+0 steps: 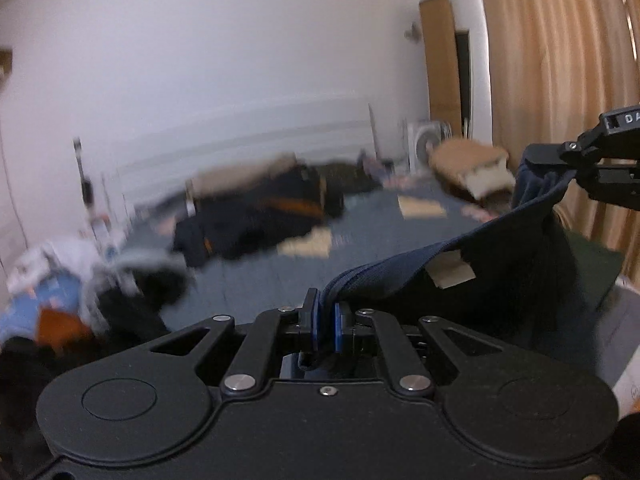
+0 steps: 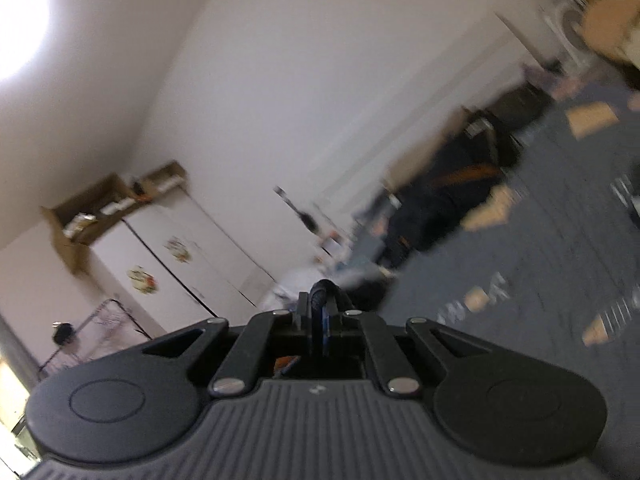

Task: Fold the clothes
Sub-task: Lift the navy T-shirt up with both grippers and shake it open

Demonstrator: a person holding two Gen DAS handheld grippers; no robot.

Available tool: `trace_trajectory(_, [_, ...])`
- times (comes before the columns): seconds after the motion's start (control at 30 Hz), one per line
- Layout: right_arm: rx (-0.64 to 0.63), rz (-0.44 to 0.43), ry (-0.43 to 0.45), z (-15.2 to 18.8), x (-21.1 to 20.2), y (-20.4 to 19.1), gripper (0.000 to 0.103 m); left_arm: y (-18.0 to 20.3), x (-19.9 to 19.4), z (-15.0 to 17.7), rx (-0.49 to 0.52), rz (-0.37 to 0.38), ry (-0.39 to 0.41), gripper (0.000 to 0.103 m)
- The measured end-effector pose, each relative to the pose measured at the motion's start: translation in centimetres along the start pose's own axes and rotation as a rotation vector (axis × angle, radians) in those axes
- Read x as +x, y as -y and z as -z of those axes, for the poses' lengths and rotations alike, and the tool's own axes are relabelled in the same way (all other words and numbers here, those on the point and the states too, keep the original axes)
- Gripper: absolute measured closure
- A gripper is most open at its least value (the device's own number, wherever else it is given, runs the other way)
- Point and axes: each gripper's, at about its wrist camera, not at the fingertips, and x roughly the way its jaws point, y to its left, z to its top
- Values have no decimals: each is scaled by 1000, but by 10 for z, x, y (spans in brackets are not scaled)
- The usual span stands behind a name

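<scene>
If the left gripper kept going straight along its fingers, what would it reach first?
The left gripper is shut on the dark navy garment, held up in the air. Beyond it the blurred view suggests open space, then probably the dark clothes pile on the blue patterned bedspread; depth is unclear.

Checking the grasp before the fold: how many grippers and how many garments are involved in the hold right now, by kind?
Black two-finger grippers: 2, left gripper and right gripper
Navy blue fabric garment held up between them: 1
Total: 3
</scene>
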Motion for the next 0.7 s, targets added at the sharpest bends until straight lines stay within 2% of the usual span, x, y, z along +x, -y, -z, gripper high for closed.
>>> trace_trajectory(0.13, [47, 74, -57, 30, 22, 44, 98, -27, 10, 38, -70, 36, -48, 96])
trace_trajectory(0.23, [52, 95, -86, 44, 30, 65, 98, -42, 13, 53, -91, 54, -85, 96])
trace_trajectory(0.4, [-40, 138, -111, 56, 41, 76, 96, -43, 29, 73, -112, 68, -136, 95])
trace_trajectory(0.53, [-81, 200, -126, 63, 55, 85, 96, -48, 49, 89, -149, 43, -204, 90])
trace_trajectory(0.6, [-79, 225, -136, 69, 67, 92, 95, -51, 47, 95, -166, 19, -200, 89])
trace_trajectory(0.63, [-76, 235, -139, 72, 73, 97, 95, -54, 43, 98, -178, 13, -196, 82])
trace_trajectory(0.67, [-71, 242, -142, 76, 78, 102, 95, -58, 38, 102, -194, 9, -193, 71])
trace_trajectory(0.7, [-72, 247, -148, 80, 84, 105, 95, -61, 32, 108, -200, -2, -184, 67])
